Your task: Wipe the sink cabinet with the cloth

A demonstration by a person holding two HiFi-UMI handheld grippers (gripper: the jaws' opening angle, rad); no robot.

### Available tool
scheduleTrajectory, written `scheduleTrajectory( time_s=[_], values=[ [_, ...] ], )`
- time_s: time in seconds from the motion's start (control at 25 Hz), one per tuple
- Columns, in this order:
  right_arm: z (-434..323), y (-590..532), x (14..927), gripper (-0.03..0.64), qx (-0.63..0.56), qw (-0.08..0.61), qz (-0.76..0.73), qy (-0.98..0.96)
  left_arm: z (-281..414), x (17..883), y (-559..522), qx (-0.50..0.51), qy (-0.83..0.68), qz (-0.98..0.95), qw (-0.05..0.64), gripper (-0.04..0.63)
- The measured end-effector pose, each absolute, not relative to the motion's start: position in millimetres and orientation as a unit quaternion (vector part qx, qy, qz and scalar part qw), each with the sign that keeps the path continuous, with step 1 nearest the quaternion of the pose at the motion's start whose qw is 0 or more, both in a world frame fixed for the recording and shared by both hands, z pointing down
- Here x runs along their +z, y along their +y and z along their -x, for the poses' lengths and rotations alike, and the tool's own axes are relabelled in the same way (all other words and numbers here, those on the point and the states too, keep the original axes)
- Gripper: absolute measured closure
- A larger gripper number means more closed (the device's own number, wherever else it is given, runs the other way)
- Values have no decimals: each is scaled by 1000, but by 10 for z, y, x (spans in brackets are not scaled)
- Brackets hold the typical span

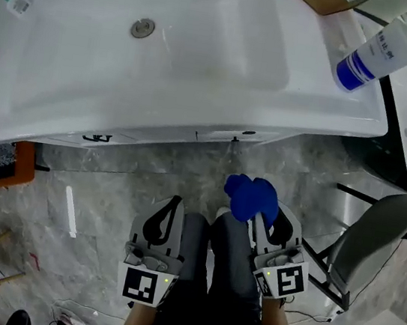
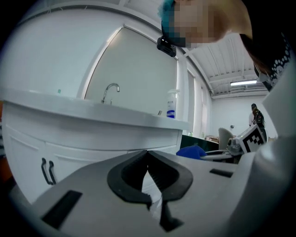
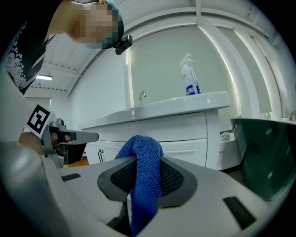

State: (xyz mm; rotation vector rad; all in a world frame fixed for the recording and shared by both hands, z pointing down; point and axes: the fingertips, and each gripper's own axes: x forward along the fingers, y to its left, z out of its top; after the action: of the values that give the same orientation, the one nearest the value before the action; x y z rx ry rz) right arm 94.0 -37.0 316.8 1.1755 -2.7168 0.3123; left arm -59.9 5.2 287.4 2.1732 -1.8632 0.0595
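The blue cloth (image 1: 250,198) is pinched in the right gripper (image 1: 259,225). It is bunched over the jaw tips, so a soft wad leads the tool. I judge this suits pressing it flat on a panel. It hangs above the floor (image 1: 109,182) in front of the person's legs, near the sink cabinet (image 1: 192,135) but apart from its white front, so no wiping contact is made yet. The left gripper (image 1: 175,202) is pressed together at its tips with nothing between, held level beside the right one and apparently idle. On the basin (image 1: 205,52) rim stands a spray bottle (image 1: 377,55), probably cleaner kept within reach. Its blue-and-white label carries print too small to read. The only other markings are the square black-and-white codes on each gripper's cube.
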Motion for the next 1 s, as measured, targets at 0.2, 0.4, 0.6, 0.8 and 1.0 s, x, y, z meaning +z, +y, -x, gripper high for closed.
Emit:
scheduleTrajectory(
  time_s=[0.2,0.4,0.6,0.8,1.0],
  values=[
    [-917,-641,3813,511,56,50,-396,-915,530,3768,-69,28,-635,-761,127,591],
    [-995,-856,4235,511,32,11,-409,-912,513,4409,-216,20,-630,-768,115,591],
    [-1044,-884,4579,511,12,-1,-416,-909,484,4813,-213,12,-623,-775,100,591],
    [-949,-809,4734,511,2,-13,-408,-913,559,5080,-98,15,-628,-772,97,591],
    [-798,-720,4661,511,-20,-13,-396,-918,615,5121,3,6,-626,-775,89,591]
  ],
)
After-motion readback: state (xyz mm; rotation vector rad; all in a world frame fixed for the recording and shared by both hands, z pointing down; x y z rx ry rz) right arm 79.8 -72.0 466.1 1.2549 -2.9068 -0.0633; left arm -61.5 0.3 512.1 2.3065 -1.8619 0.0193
